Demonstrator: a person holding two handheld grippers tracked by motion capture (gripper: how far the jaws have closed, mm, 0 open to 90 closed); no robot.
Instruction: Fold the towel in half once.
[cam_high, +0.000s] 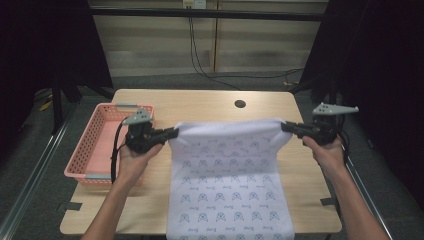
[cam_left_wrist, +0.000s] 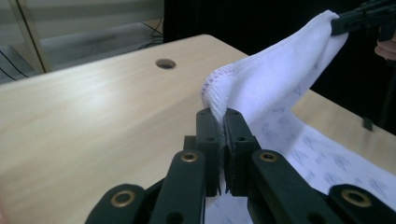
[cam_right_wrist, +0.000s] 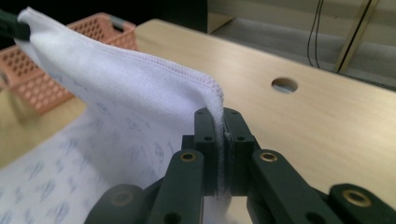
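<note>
White patterned cloth (cam_high: 227, 175) stretched crosswise between left tool (cam_high: 173, 132) and right tool (cam_high: 286, 126), each clamped on a far corner, length trailing toward the person over the table (cam_high: 200, 102)

No readable text; towel (cam_high: 227, 175) print too small.

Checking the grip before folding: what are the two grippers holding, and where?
White printed cloth: left gripper and right gripper each pinch a far corner.
</note>
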